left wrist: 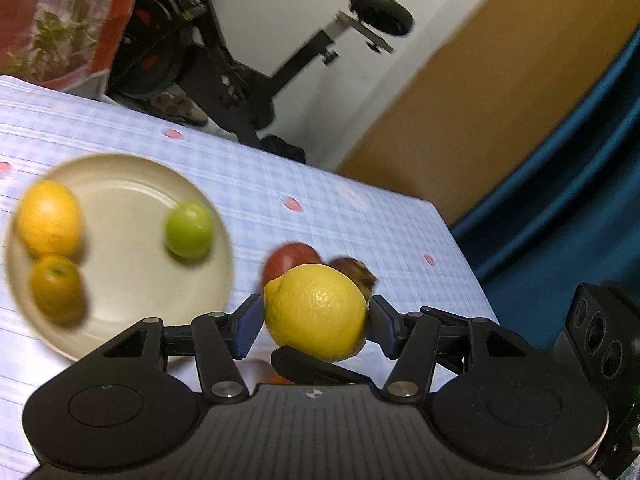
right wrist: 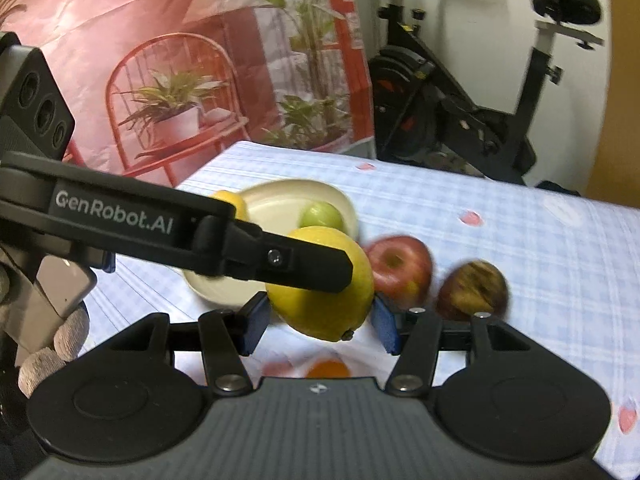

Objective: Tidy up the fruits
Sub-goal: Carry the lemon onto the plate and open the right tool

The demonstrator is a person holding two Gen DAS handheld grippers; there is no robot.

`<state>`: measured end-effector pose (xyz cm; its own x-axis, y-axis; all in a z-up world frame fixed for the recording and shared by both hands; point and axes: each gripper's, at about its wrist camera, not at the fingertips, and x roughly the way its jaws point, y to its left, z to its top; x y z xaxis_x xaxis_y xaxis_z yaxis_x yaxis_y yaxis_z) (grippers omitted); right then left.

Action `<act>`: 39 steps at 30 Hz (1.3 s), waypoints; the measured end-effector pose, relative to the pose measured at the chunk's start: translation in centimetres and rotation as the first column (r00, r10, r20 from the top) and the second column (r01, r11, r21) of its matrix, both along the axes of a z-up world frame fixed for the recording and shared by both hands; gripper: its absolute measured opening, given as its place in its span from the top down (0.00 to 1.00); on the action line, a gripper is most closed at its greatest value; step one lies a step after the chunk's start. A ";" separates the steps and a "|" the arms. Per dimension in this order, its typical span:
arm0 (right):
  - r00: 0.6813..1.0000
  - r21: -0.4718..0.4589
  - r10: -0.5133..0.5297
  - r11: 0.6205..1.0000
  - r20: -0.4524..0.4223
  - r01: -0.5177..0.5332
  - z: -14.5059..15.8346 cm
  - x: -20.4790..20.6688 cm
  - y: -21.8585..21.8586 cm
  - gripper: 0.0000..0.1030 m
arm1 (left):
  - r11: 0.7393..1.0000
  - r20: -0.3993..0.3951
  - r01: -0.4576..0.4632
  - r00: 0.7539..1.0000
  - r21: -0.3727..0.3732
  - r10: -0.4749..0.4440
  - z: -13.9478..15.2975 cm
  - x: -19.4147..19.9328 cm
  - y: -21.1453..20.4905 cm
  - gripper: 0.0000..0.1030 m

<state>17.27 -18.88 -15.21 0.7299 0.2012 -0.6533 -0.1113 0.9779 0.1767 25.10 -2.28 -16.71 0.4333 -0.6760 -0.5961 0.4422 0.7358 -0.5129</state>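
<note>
left gripper (left wrist: 316, 322) clamps lemon (left wrist: 316, 312), lifted right of plate (left wrist: 132, 188) for placing | right gripper (right wrist: 320, 322) flanks same lemon, grip unclear

A black exercise bike (right wrist: 472, 92) is seen behind the table (right wrist: 520, 240), a red plant-printed backdrop (right wrist: 192, 80) is hung beside it, and a blue curtain (left wrist: 568, 184) is glimpsed.

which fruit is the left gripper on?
The lemon, clamped between the left gripper's pads; two oranges and a green fruit sit on the plate, the red apple on the cloth.
</note>
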 end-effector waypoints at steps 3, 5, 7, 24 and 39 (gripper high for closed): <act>0.999 0.001 0.031 1.000 -0.011 -0.031 -0.2 1.8 1.6 0.44 | 0.999 -0.001 -0.043 0.999 0.000 0.043 -0.2 0.9 1.4 0.41; 0.999 0.002 0.046 0.999 -0.024 -0.046 -0.5 3.2 2.6 0.44 | 0.997 -0.006 -0.076 0.997 0.002 0.076 -0.5 1.8 2.0 0.41; 0.998 -0.004 0.054 0.999 -0.042 -0.054 -1.0 4.6 3.4 0.44 | 0.995 -0.009 -0.104 0.995 0.011 0.104 -1.0 2.6 2.3 0.41; 0.985 -0.044 0.071 0.996 -0.154 -0.079 -4.4 10.4 6.1 0.44 | 0.977 -0.080 -0.204 0.975 0.060 0.209 -3.5 6.8 4.1 0.40; 0.992 -0.070 0.043 0.996 -0.123 -0.052 -4.3 12.7 6.4 0.45 | 0.971 -0.042 -0.229 0.972 0.068 0.232 -2.6 6.0 4.8 0.41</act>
<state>29.92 -12.44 -19.55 0.6355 0.1826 -0.7502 -0.1400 0.9828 0.1206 31.10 2.57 -19.28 0.5426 -0.5219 -0.6582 0.2321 0.8462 -0.4796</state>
